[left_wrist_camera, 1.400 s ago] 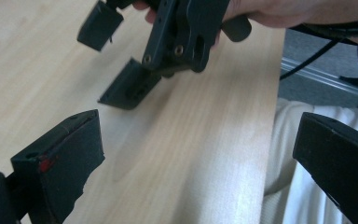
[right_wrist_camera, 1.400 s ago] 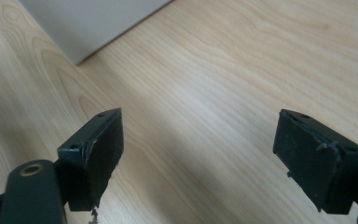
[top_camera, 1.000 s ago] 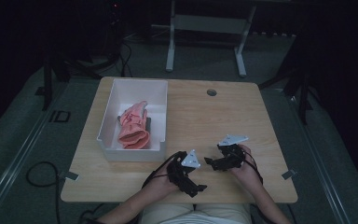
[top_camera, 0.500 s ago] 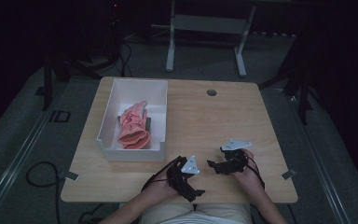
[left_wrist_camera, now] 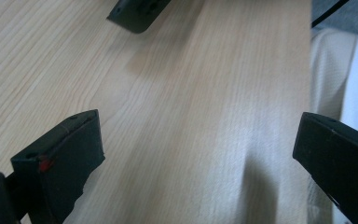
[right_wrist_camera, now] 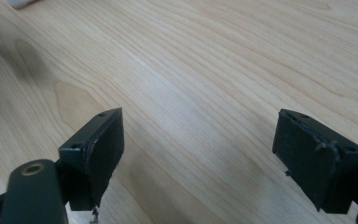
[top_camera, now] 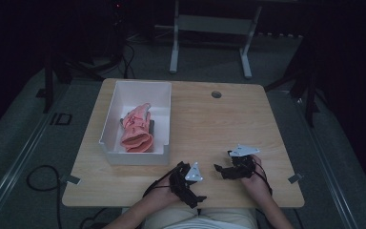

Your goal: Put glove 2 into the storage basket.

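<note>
Both grippers (top_camera: 221,171) well clear of glove (top_camera: 137,128)

Held a black two-jaw left gripper (top_camera: 187,183) and a matching black right gripper (top_camera: 232,167), each topped with a pale grey three-cornered plate and trailing thin black cables. Showed blocky matte jaws with small screw holes, a red mark on one left jaw, worn pad edges. Wore light cream clothing.

Left gripper (top_camera: 198,187) low near the body, jaws spread wide, right gripper (top_camera: 223,170) just beside it, jaws likewise wide, both empty
</note>
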`<state>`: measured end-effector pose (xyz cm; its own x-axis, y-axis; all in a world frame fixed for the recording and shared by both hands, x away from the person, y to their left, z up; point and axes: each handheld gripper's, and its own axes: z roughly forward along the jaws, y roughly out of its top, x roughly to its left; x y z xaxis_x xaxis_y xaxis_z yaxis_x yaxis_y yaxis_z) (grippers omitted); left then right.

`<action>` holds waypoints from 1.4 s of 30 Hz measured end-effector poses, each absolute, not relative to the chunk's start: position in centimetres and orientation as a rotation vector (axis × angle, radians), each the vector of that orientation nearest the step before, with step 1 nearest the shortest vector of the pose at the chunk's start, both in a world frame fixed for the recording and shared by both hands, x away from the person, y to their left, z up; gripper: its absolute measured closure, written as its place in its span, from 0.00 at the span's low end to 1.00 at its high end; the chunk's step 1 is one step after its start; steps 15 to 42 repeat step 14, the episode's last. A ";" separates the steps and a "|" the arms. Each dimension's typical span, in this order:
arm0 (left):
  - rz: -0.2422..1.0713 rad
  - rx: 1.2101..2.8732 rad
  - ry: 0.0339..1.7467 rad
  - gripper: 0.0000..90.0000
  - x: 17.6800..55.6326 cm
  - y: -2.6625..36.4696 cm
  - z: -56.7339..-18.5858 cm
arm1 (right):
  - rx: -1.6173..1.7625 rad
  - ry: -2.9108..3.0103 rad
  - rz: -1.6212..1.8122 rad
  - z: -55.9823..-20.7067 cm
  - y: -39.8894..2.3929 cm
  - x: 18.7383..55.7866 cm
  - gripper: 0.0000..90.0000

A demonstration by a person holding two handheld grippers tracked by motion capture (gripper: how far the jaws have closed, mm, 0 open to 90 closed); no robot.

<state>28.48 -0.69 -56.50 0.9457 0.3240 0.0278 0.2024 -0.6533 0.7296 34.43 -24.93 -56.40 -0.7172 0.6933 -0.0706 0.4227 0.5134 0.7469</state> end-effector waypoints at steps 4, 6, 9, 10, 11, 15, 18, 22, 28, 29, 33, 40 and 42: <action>0.192 2.282 0.371 0.01 28.6 -0.4 -56.4 | 0.932 2.403 1.033 -56.7 -25.0 34.5 0.18; 0.194 2.273 0.370 0.01 28.6 -0.3 -56.4 | 0.930 2.402 1.034 -56.7 -24.9 34.5 0.18; 0.195 2.270 0.371 0.01 28.5 -0.3 -56.5 | 0.933 2.401 1.042 -56.8 -25.0 34.5 0.18; 0.195 2.270 0.371 0.01 28.5 -0.3 -56.5 | 0.933 2.401 1.042 -56.8 -25.0 34.5 0.18; 0.196 2.277 0.365 0.01 28.5 -0.2 -56.5 | 0.931 2.399 1.039 -56.8 -25.0 34.6 0.18; 0.199 2.276 0.366 0.01 28.5 -0.2 -56.5 | 0.933 2.396 1.045 -56.9 -25.0 34.6 0.18; 0.199 2.276 0.366 0.01 28.5 -0.2 -56.5 | 0.933 2.396 1.045 -56.9 -25.0 34.6 0.18; 0.199 2.276 0.366 0.01 28.5 -0.2 -56.5 | 0.933 2.396 1.045 -56.9 -25.0 34.6 0.18; 0.199 2.276 0.366 0.01 28.5 -0.2 -56.5 | 0.933 2.396 1.045 -56.9 -25.0 34.6 0.18; 0.199 2.276 0.366 0.01 28.5 -0.2 -56.5 | 0.933 2.396 1.045 -56.9 -25.0 34.6 0.18; 0.199 2.276 0.366 0.01 28.5 -0.2 -56.5 | 0.933 2.396 1.045 -56.9 -25.0 34.6 0.18; 0.199 2.276 0.366 0.01 28.5 -0.2 -56.5 | 0.933 2.396 1.045 -56.9 -25.0 34.6 0.18; 0.199 2.276 0.366 0.01 28.5 -0.2 -56.5 | 0.933 2.396 1.045 -56.9 -25.0 34.6 0.18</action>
